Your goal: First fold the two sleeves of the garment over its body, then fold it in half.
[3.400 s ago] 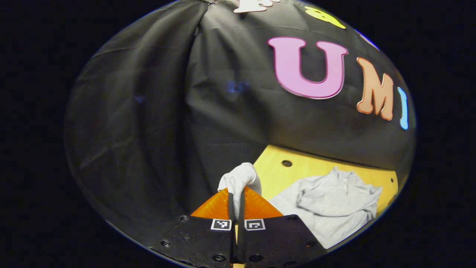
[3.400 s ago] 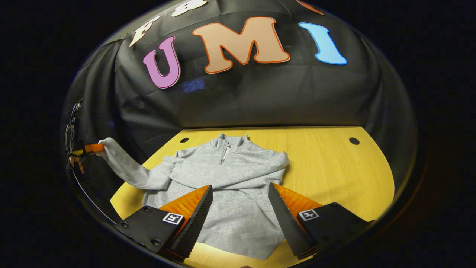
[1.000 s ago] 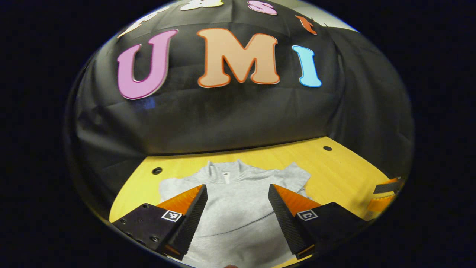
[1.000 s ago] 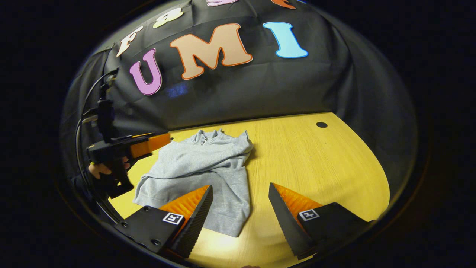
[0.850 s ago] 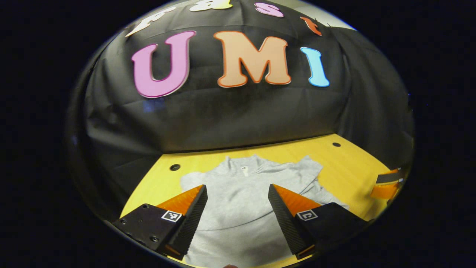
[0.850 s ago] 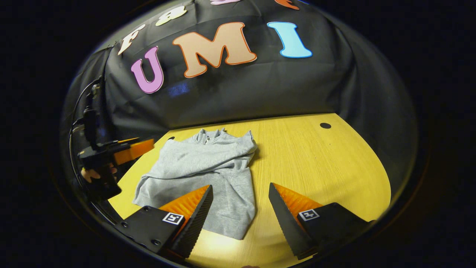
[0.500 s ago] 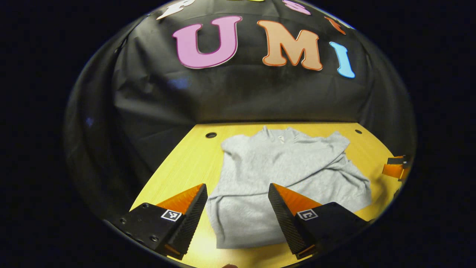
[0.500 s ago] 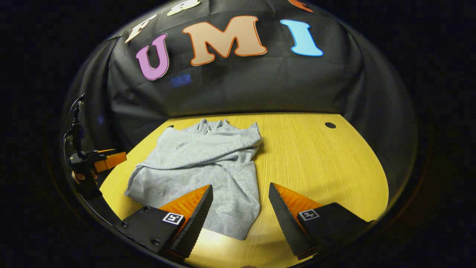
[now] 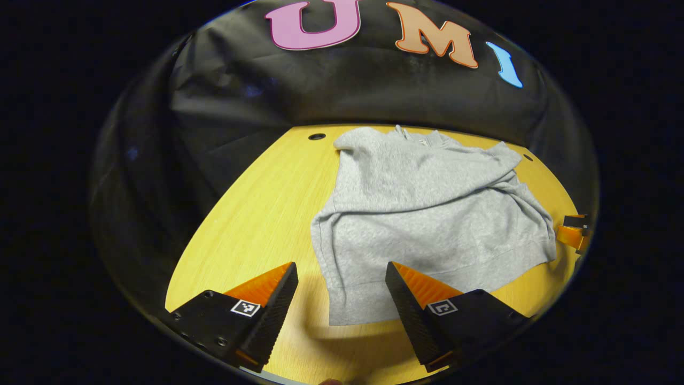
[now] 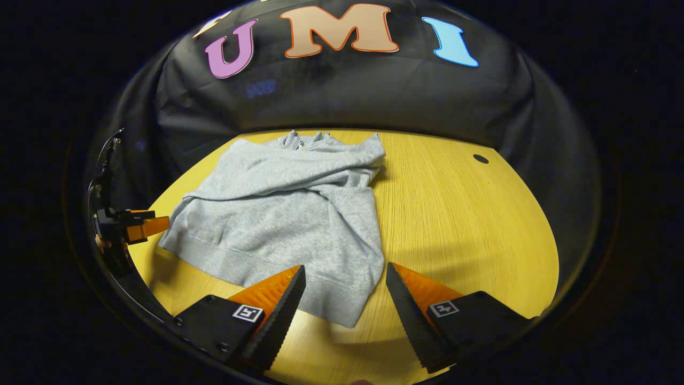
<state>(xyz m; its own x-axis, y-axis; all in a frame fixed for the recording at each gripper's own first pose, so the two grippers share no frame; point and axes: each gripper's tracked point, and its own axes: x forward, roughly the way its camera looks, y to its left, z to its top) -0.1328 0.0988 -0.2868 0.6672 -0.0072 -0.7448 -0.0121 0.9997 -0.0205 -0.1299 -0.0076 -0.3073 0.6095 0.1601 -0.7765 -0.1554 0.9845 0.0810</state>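
Note:
A grey zip-neck sweatshirt (image 9: pixel 427 208) (image 10: pixel 283 208) lies flat on the yellow wooden table (image 9: pixel 256 214) (image 10: pixel 454 214), collar toward the wall, both sleeves folded across its body. My left gripper (image 9: pixel 342 297) hovers open over the hem's near left corner, nothing between its fingers; it also shows small at the left edge of the right gripper view (image 10: pixel 140 226). My right gripper (image 10: pixel 344 297) stands open above the hem's near right corner; its tip shows at the right edge of the left gripper view (image 9: pixel 573 233).
Black cloth walls close in behind and beside the table. Small round holes (image 9: pixel 317 137) (image 10: pixel 480 159) sit near the table's far corners. Bare tabletop stretches to the right of the sweatshirt in the right gripper view.
The left gripper let go of the left sleeve, which now lies folded over the body. Both grippers have drawn back and come down toward the near hem corners.

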